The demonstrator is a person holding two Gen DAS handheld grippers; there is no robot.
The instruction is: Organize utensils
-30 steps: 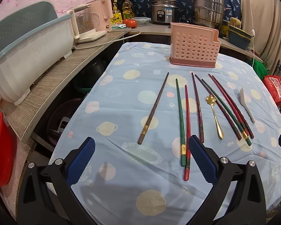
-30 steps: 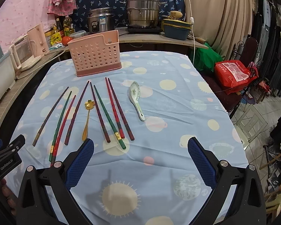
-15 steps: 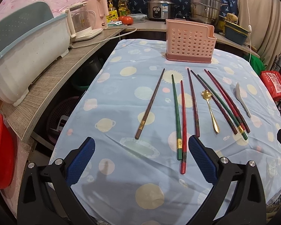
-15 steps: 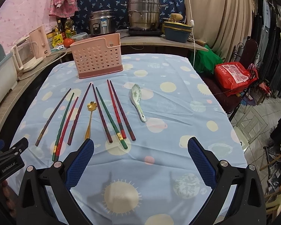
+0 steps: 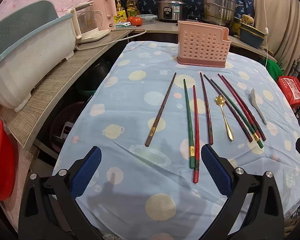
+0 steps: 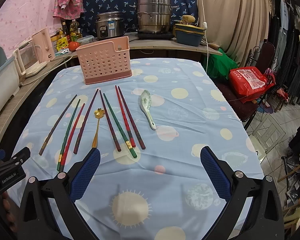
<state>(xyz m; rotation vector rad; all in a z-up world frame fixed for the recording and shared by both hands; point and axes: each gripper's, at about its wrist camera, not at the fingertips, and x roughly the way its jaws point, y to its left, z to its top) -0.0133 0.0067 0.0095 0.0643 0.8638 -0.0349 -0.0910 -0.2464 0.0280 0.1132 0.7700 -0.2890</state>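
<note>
Blue-padded claws have drawn back and lifted a little; nothing is picked up yet.

Both the left claw and the right claw hang spread wide and empty over the near end of the worktop, and compared with a second ago the utensils sit slightly farther ahead of them, so the view has widened rather than closed in. Eight chopsticks lie in a loose fan straight ahead of the left claw, the butts of the green and red pair just inside its right finger. A gold spoon lies among them, its handle ending just ahead of the right claw's left finger, and a white ceramic spoon lies ahead between that claw's fingers. Beyond them all stands the empty-looking pink holder. My reading: sorting has not begun, and either claw must first descend onto a utensil.
</note>
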